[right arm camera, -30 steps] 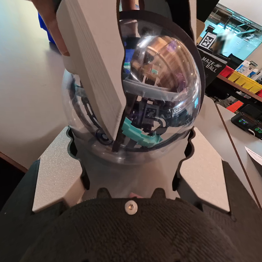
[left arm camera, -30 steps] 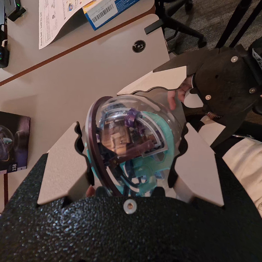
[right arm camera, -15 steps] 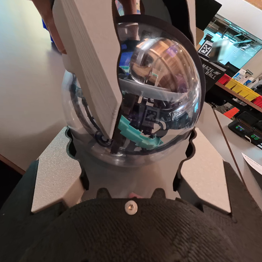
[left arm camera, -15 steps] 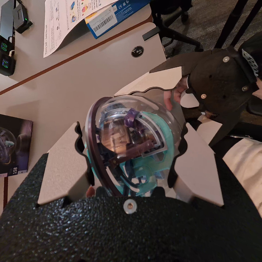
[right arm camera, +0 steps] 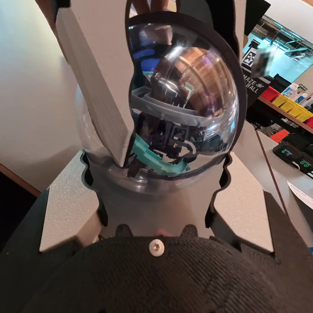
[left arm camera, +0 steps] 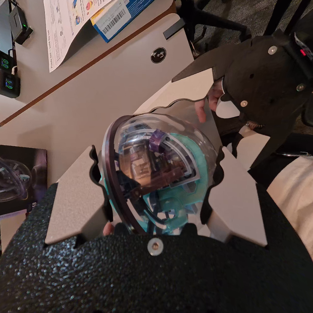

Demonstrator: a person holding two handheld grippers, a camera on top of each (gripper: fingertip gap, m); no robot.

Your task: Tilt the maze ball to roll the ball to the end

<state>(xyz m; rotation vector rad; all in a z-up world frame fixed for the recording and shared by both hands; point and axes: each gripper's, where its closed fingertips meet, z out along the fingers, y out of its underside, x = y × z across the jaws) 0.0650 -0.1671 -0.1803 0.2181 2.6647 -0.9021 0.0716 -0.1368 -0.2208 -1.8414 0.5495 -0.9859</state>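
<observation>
The maze ball (left arm camera: 157, 169) is a clear sphere with a dark rim ring and teal, grey and purple tracks inside. It is held in the air over the table edge. My left gripper (left arm camera: 157, 149) is shut on it, one grey finger on each side. My right gripper (right arm camera: 156, 153) also grips it, cradling the maze ball (right arm camera: 183, 101) between its tips. In the left wrist view a right gripper finger (left arm camera: 186, 91) lies across the far side of the sphere. In the right wrist view a left gripper finger (right arm camera: 101, 76) crosses its front. I cannot make out the small ball inside.
The white table (left arm camera: 101, 94) carries a blue box (left arm camera: 118, 22) under a printed sheet (left arm camera: 67, 30), black devices with green lights (left arm camera: 8, 81) and a dark picture box (left arm camera: 20, 177). A white sleeve (left arm camera: 291, 194) is at right. Yellow and red bins (right arm camera: 288, 105) stand behind.
Both grippers have swung together with the maze ball, so the table items slid down and right in the left view. The sphere tilted a little; both grips are unchanged.
</observation>
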